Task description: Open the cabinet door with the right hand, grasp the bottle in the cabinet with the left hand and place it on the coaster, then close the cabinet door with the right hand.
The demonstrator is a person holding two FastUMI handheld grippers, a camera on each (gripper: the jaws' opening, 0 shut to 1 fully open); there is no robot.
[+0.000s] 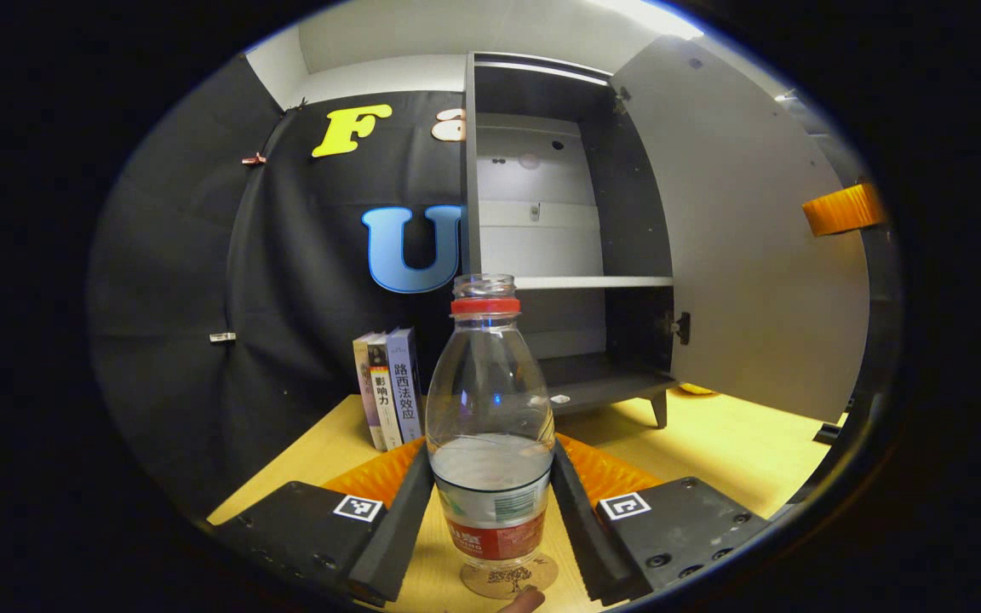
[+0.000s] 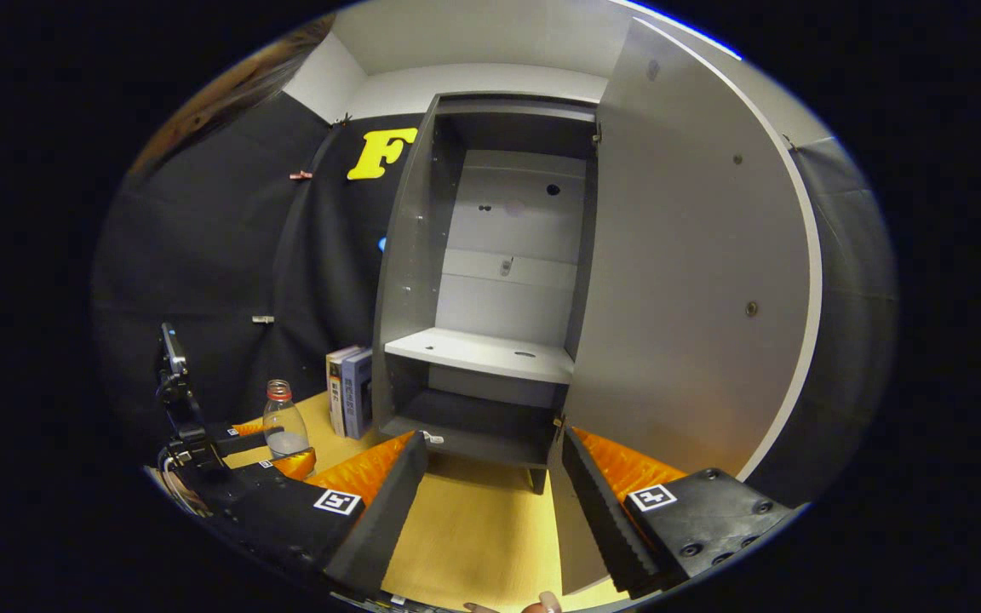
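Two fingers of the left gripper (image 1: 491, 502) pinch the uncapped water bottle (image 1: 490, 426) at lower centre of the left gripper view, standing on the coaster (image 1: 509, 579) on the worktop (image 1: 729, 443). In the right gripper view, the right gripper (image 2: 495, 502) is spread before the open cabinet door (image 2: 686, 298), bottle lower left.

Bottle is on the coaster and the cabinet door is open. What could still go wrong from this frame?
1. The left gripper has its jaws close against the uncapped bottle, which holds some water; a crooked retreat could tip it off the coaster and spill.
2. The cabinet door stands wide open, its lower edge between the right gripper's open jaws; a loose push may leave it ajar.
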